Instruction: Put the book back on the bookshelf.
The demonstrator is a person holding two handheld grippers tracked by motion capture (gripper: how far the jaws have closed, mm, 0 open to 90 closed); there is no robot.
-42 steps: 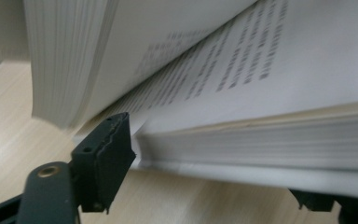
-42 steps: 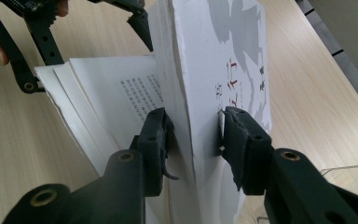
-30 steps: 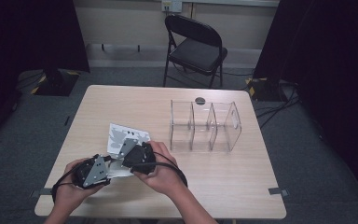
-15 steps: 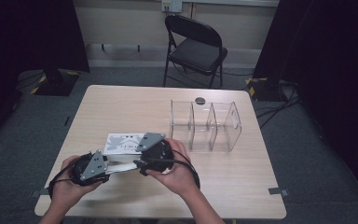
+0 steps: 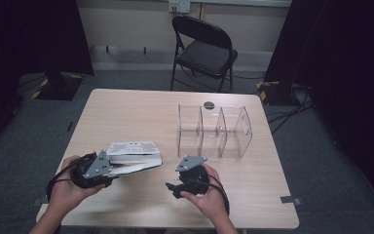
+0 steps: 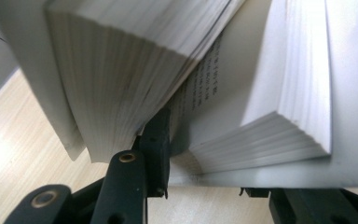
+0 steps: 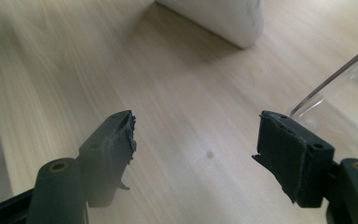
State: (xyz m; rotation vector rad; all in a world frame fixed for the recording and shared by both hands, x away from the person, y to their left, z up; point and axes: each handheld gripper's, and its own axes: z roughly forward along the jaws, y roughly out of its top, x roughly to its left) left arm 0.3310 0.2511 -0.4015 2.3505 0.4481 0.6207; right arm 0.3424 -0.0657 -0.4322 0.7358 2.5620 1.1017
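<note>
worktop (image 5: 141,112): pale wood-grain top with rounded corners, on grey carpet; it carries everything below.

folding chair (image 5: 202,48): black, behind the far edge of the worktop, seat facing the worktop.

clear organiser (image 5: 214,130): see-through plastic rack with upright dividers, on the right half of the worktop, well apart from the book. Its clear edge shows at the right of the right gripper view.

book (image 5: 132,157): thick white paperback with dark print on the cover, at the near left of the worktop, lying roughly flat with its far end towards the middle. In the left gripper view (image 6: 284,93) its white pages splay into two blocks, a fanned wad on the left and a squarer wad on the right, with a printed page showing in the gap. A white corner of it shows at the top of the right gripper view (image 7: 219,18).

left hand (image 5: 68,187): comes in from the near left edge, wrapped round the body of its tool, pointing it right across the worktop.

right hand (image 5: 207,197): comes in from the near edge right of centre, fingers curled round its tool, which points left and low over bare wood.

left claw (image 5: 121,165): clamped on the book; its jaws have just been closing, one black jaw thrust between the pages and the other under the cover.

right claw (image 7: 193,144): jaws apart with only bare worktop between them; they have just been opening, well clear of the book.
</note>
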